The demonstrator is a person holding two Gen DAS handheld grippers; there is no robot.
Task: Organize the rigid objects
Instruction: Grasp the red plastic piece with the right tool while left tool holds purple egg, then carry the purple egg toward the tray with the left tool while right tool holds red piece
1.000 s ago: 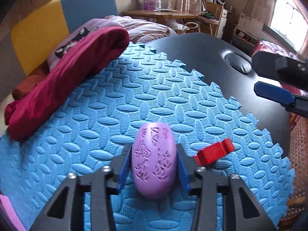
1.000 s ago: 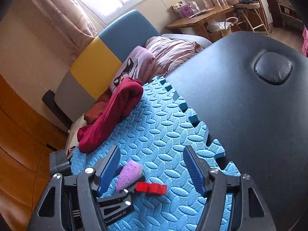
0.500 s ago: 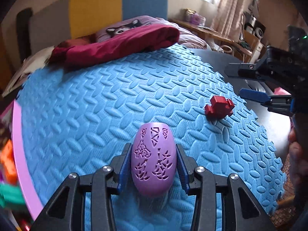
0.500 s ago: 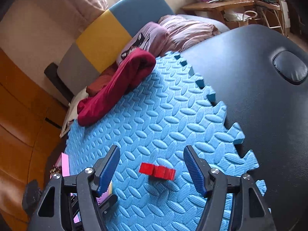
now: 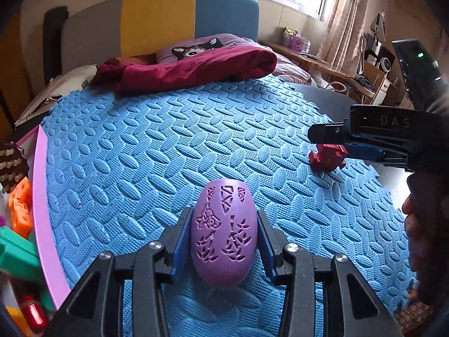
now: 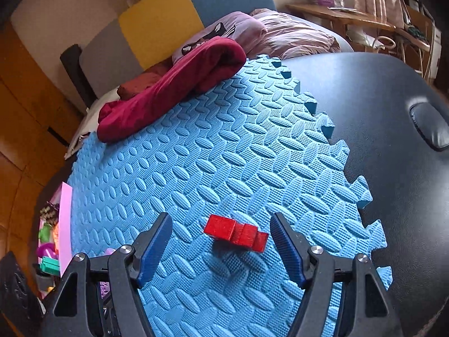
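Observation:
My left gripper [image 5: 224,236] is shut on a purple egg-shaped shell [image 5: 224,230] with cut-out patterns, held just above the blue foam mat [image 5: 168,146]. A red stepped block [image 6: 236,233] lies on the mat near its right edge, also seen as the red block [image 5: 327,156] in the left wrist view. My right gripper [image 6: 221,244] hovers over that block with its jaws opening; the block sits between the blue pads, which do not touch it. The right gripper [image 5: 364,143] shows at the right of the left wrist view.
A pink-rimmed bin [image 5: 42,210] of colourful toys stands at the mat's left edge. A dark red cloth [image 6: 174,84] and pillows lie at the far side. The black padded table [image 6: 393,112] extends right of the mat. A hand [image 5: 421,230] is at the right.
The left gripper swung left with the purple shell, bringing the toy bin into view. The right gripper dropped closer over the red block and its jaws widened a little.

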